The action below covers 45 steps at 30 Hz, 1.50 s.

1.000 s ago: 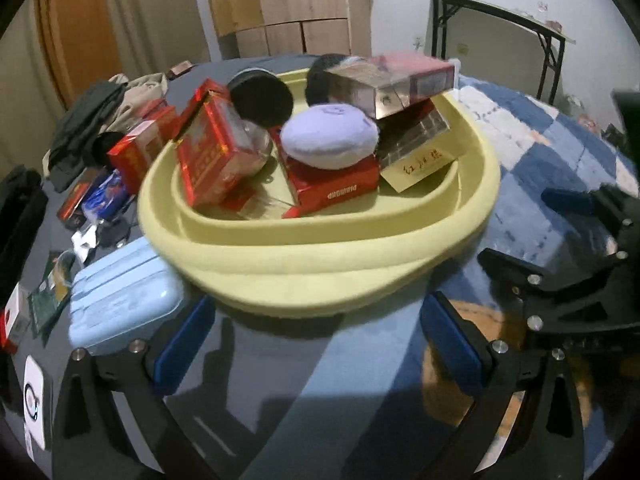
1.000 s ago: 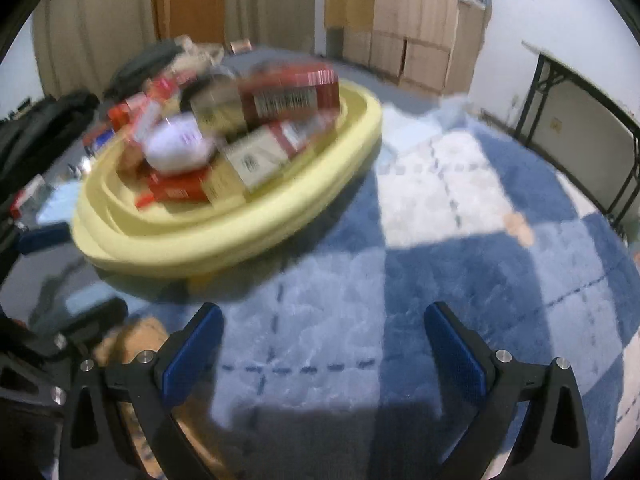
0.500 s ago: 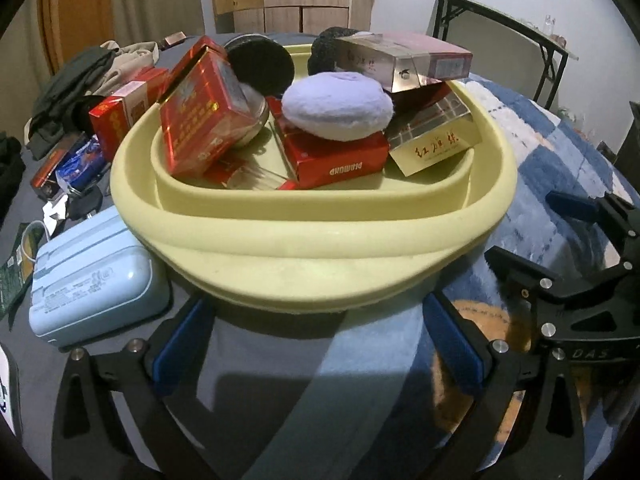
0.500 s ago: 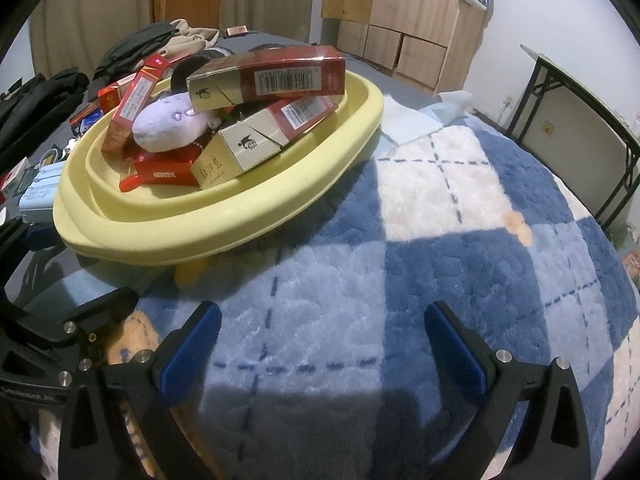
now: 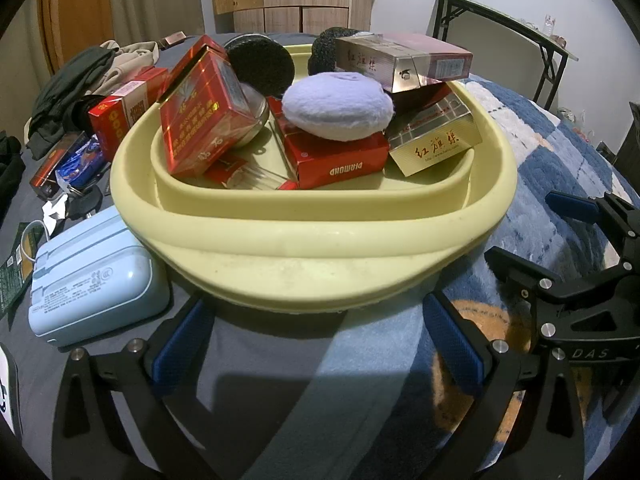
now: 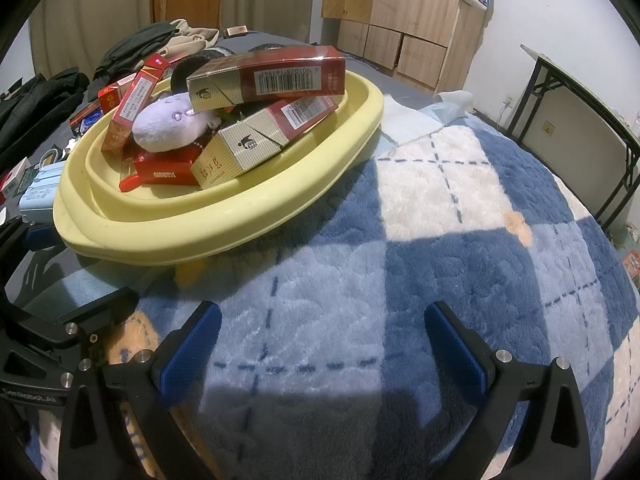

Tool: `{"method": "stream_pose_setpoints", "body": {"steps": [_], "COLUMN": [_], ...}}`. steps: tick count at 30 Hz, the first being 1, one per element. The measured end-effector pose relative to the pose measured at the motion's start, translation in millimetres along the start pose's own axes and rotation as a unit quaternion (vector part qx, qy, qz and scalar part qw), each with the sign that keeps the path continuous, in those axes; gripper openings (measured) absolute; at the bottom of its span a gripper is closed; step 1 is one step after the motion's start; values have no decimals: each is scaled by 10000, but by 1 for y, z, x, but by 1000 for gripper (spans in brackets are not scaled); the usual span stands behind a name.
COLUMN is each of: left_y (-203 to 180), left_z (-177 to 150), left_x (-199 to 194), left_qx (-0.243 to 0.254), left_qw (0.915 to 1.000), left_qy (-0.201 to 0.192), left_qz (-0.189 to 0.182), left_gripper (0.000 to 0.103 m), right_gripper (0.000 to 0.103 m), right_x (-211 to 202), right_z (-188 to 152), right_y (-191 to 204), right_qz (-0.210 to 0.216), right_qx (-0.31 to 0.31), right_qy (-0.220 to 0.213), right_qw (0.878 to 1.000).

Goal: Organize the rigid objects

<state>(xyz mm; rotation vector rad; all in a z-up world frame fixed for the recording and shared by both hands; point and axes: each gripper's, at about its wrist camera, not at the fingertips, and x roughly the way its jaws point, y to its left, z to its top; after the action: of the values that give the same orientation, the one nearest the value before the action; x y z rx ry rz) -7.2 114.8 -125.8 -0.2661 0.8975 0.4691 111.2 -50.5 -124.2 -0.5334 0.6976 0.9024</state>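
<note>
both grippers, left gripper (image 5: 318, 344) and right gripper (image 6: 322, 346), spread wide, empty. top carton (image 6: 266, 76): light, stiff, slick film; pinch across narrow faces.

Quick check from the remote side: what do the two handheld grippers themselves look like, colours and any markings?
Both match: the left gripper and right gripper have black angular frames with silver bolt heads, and jaws faced with textured blue pads. White lettering on the frames: "DAS" on the right one, seen from the left wrist. No cables, hands or sleeves in view.
</note>
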Motion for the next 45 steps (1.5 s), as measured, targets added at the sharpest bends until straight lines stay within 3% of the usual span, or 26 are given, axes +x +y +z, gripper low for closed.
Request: {"method": "stream_pose_setpoints", "body": {"steps": [29, 33, 45], "left_y": [0, -2, -1], "left_z": [0, 1, 0], "left_x": [1, 2, 1], "left_qx": [0, 9, 13], "left_qw": [10000, 10000, 10000], "left_qy": [0, 5, -5], "left_qz": [0, 13, 6], "left_gripper": [103, 103, 103], "right_gripper": [103, 103, 103], "right_x": [0, -2, -1], "right_z": [0, -1, -1], "right_y": [0, -5, -1], "right_qz": [2, 186, 46], "right_qx": [1, 94, 13], "right_qy": [4, -32, 6], "right_qw": [10000, 9998, 10000]}}
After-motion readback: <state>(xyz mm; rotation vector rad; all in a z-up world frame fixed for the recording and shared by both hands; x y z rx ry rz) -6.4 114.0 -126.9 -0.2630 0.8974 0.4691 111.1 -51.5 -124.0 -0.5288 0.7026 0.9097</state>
